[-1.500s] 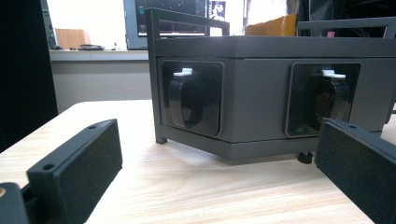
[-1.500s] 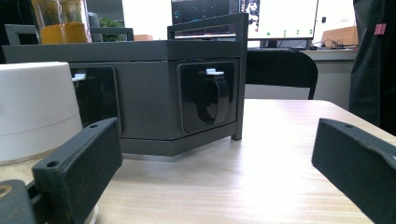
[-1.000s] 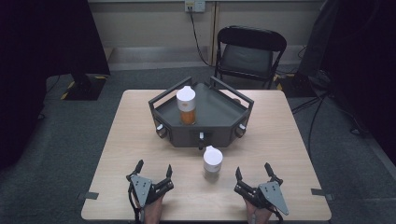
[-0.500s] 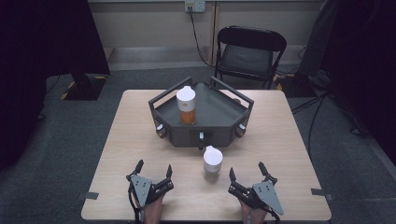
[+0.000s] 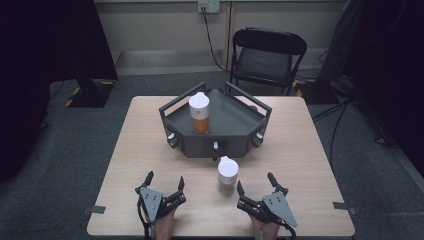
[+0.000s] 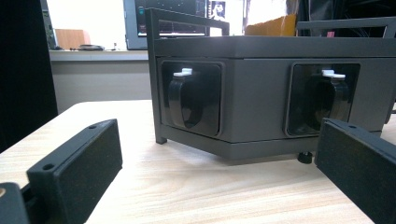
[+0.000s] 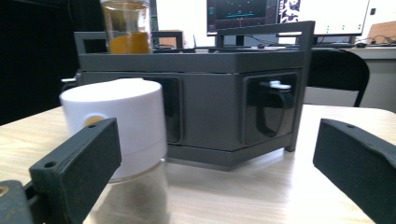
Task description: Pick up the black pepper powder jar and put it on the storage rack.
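R tongs (image 5: 256,186) apart; jaw hides part of white-capped jar (image 5: 227,175). L tongs (image 5: 164,182) apart.

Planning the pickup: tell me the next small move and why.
Probably swing the right tongs left toward the white-capped jar on the table. Its jaws stand open, the jar sits just off their left jaw, and the left tongs lie farther away.

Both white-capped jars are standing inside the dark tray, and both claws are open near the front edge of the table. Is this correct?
Not quite. Only the jar with orange contents stands inside the dark tray. The other white-capped jar stands on the table in front of the tray, as the high view shows. The left claw and the right claw are indeed open near the front edge.
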{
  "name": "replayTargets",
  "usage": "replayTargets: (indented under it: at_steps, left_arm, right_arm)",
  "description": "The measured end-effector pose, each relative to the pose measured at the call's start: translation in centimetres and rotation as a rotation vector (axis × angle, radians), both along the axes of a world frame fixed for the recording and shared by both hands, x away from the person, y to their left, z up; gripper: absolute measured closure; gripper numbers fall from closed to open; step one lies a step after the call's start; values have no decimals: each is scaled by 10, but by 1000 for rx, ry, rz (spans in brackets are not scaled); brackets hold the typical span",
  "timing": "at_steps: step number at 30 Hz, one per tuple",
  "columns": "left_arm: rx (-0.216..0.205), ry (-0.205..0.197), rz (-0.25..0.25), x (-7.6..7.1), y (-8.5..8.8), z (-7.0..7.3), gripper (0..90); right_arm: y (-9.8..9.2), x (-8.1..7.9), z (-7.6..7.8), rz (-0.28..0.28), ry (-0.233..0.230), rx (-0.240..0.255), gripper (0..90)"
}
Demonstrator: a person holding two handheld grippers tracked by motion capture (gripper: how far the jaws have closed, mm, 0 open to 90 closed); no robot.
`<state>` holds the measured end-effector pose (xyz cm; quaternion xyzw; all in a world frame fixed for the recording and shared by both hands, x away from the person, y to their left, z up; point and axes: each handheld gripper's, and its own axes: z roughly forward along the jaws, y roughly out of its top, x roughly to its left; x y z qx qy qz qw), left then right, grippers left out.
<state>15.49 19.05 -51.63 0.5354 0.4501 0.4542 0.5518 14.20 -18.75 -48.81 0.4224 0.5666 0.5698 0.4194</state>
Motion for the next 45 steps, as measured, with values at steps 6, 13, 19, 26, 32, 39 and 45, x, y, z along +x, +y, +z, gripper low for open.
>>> replayTargets:
  at_steps: [6, 13, 19, 26, 32, 39, 45]
  left_arm:
    - [0, 0, 0, 0, 0, 0, 2]
    - [0, 0, -1, 0, 0, 0, 2]
    - [0, 0, -1, 0, 0, 0, 2]
    - [0, 0, -1, 0, 0, 0, 3]
    - [0, 0, -1, 0, 0, 0, 2]
    - [0, 0, -1, 0, 0, 0, 3]
    - [0, 0, -1, 0, 0, 0, 3]
  right_arm:
    - [6, 2, 6, 36, -3, 12, 0]
    - [13, 5, 12, 52, -13, 8, 0]
    - [19, 11, 17, 59, -24, 5, 0]
    - [33, 19, 22, 78, -24, -9, 0]
    - [39, 28, 26, 89, -13, -16, 6]
    - [44, 35, 26, 82, 30, -22, 35]
    - [46, 34, 20, 88, 41, -32, 101]
